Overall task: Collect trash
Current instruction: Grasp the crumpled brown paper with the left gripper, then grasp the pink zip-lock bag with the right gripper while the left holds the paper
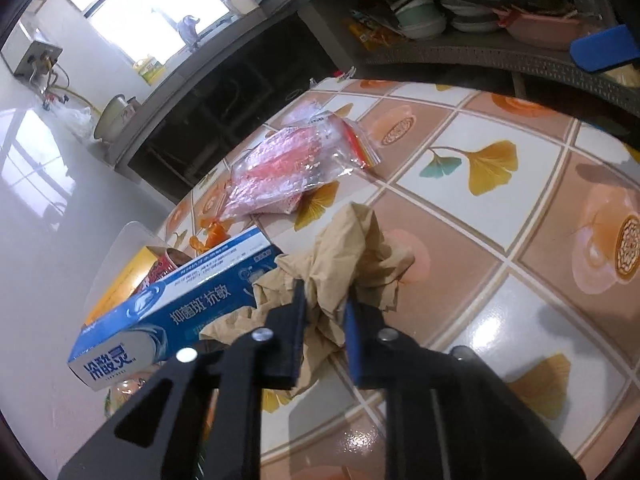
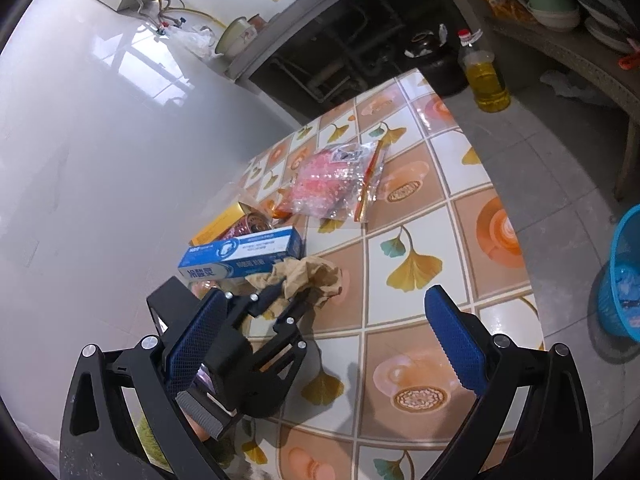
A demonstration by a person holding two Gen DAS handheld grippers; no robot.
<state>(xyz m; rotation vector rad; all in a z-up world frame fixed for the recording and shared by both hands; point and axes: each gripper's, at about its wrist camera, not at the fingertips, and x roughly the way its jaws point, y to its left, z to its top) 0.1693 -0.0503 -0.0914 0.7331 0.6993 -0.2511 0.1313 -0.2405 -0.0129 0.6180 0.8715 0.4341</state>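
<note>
The table [image 2: 420,208], laid with a leaf-and-cup tile cloth, fills both views, and your trash sits toward its wall side. Beyond its far edge on the floor stands a blue basket [image 2: 624,276], partly cut off by the frame.

Your left gripper [image 1: 326,300] reaches in low over the table, angled toward the wall, and its fingers are pinched on the brown paper [image 1: 352,248], a crumpled wad whose lower folds hang down between them. The paper touches the end of the blue box [image 1: 176,304], which lies tilted over a red can [image 2: 250,224] and a yellow carton [image 2: 218,222], both mostly hidden beneath it.

Your right gripper [image 2: 324,340] hangs above and behind the left one, fingers spread wide, holding nothing.

Farther along the table lies a clear bag [image 2: 332,182] with pink contents, well apart from both grippers.
</note>
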